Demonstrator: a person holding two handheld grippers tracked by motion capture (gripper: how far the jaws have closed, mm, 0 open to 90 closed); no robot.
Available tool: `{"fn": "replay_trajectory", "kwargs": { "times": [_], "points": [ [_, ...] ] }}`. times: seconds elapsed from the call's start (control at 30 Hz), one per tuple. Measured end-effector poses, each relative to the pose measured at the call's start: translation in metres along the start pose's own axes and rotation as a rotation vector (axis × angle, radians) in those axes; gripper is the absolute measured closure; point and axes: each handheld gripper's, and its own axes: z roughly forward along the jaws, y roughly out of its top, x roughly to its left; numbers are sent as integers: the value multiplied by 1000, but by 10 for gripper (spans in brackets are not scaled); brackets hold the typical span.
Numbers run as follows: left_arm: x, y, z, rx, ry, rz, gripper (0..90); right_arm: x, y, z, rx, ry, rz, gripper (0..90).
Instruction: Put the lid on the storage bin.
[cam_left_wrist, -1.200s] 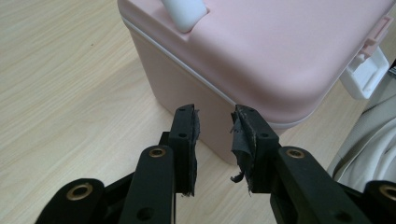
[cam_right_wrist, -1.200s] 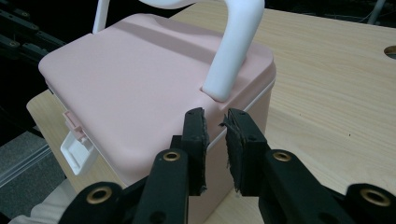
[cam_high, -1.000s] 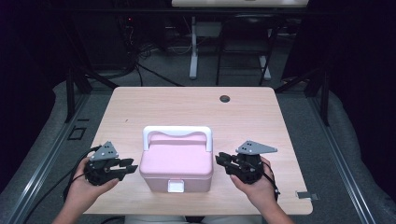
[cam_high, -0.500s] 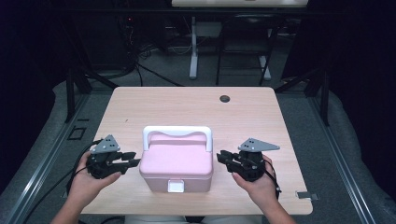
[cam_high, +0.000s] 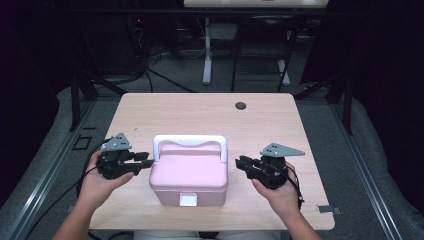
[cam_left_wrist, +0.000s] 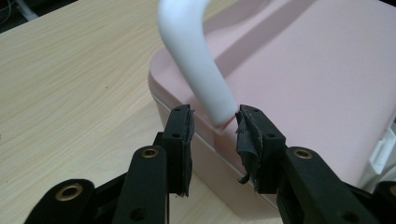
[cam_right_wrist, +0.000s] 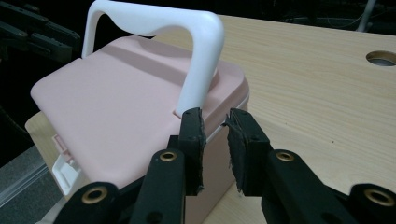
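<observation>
Bare tabletop (cam_high: 200, 112) lies beyond the pink box (cam_high: 189, 176) (long axis left-right, latch near); left gripper (cam_high: 146, 161) and right gripper (cam_high: 241, 164) flank it, jaws apart, the left's just widening.

The high view looks forward and down from above the person's side of the surface (cam_high: 150, 115), far enough off to take in its whole top and the floor beyond. The left gripper view rides on the left gripper (cam_high: 145, 162) and looks close along its fingers (cam_left_wrist: 180, 140) at the near corner of the pink box (cam_left_wrist: 327, 84). The right gripper view sits as close on the right gripper (cam_high: 241, 163), facing the box's opposite end. All three views share the box and its white handle (cam_right_wrist: 205, 60).
</observation>
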Motion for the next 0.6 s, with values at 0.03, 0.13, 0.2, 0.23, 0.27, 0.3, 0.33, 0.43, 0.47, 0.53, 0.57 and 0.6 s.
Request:
{"fn": "replay_trajectory", "kwargs": {
  "times": [0.03,0.13,0.2,0.23,0.27,0.3,0.33,0.43,0.47,0.53,0.57,0.6],
  "points": [
    [2,1,0,-2,-2,-7,651,-1,0,0,1,-6,-2,749],
    [10,3,1,-12,5,-25,649,-6,1,1,-2,-23,2,748],
    [15,4,2,-15,14,-41,645,-10,1,2,-6,-35,9,748],
    [18,4,2,-19,17,-49,642,-12,2,2,-10,-39,14,748],
    [20,4,3,-21,20,-58,641,-14,2,3,-13,-43,14,747],
    [22,4,3,-25,22,-64,640,-15,2,3,-14,-49,16,747],
    [24,4,4,-30,25,-72,639,-17,2,3,-12,-56,21,746],
    [32,2,7,-38,39,-97,637,-24,2,5,-9,-67,35,745],
    [34,1,8,-39,46,-104,637,-26,2,5,-7,-72,43,745],
    [39,-2,10,-43,60,-122,636,-30,0,5,-8,-83,49,745],
    [42,-4,11,-40,65,-129,637,-33,0,6,-10,-89,51,745],
    [45,-6,12,-38,77,-136,637,-35,-1,6,-7,-98,53,744]
  ]
}}
